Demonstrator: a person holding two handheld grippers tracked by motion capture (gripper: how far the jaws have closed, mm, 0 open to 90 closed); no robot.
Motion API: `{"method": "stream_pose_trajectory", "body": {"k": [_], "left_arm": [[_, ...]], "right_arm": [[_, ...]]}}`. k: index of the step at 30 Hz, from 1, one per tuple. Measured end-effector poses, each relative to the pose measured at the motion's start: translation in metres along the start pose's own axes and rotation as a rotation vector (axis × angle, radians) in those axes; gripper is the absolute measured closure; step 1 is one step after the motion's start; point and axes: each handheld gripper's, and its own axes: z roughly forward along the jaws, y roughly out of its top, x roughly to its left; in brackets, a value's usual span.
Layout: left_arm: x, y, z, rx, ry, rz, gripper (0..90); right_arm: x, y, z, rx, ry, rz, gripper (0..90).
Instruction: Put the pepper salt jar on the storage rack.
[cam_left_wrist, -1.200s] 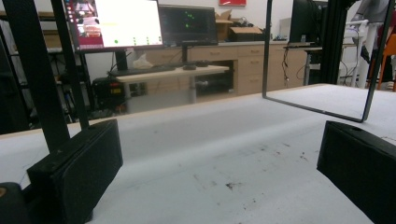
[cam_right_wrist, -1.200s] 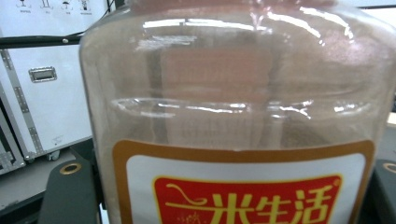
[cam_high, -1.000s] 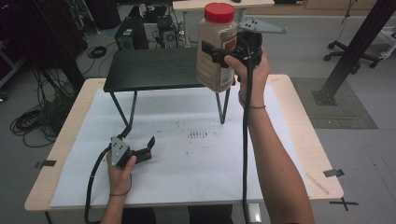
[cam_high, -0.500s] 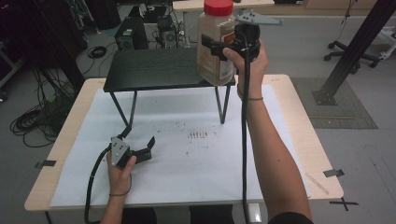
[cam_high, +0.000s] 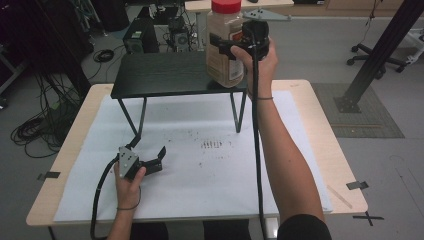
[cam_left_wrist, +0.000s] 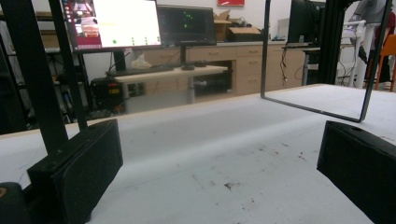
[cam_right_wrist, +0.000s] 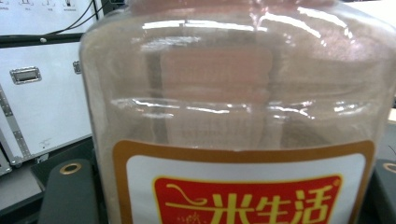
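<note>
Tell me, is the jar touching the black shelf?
Cannot tell. In the high view the jar, held by the right gripper, overlaps the shelf edge, but no gap or contact shows plainly.

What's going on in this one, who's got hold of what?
A person works at a table with tongs in each hand. The right tongs are clamped on a clear jar with a red lid, held up in the air above the right end of a small black stand; whether its base touches the stand is unclear. The left tongs rest open and empty on the white sheet near the front edge.
</note>
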Motion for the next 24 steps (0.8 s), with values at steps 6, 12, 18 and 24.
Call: {"method": "stream_pose_trajectory", "body": {"k": [6,12,18,24], "left_arm": [[0.000,0.000,0.000,-0.001,0.001,-0.001,0.4],[0.000,0.000,0.000,0.000,0.001,-0.004,0.4],[0.001,0.000,0.000,0.000,0.000,-0.008,0.4],[0.000,0.000,0.000,0.000,0.000,-0.011,0.3]], "right_arm": [[-0.002,-0.002,0.011,0.000,0.001,0.007,24.8],[-0.004,-0.004,0.020,0.009,-0.006,0.000,24.8],[-0.005,-0.006,0.027,0.014,-0.011,-0.007,24.8],[-0.007,-0.009,0.032,0.019,-0.021,-0.014,24.7]]}}
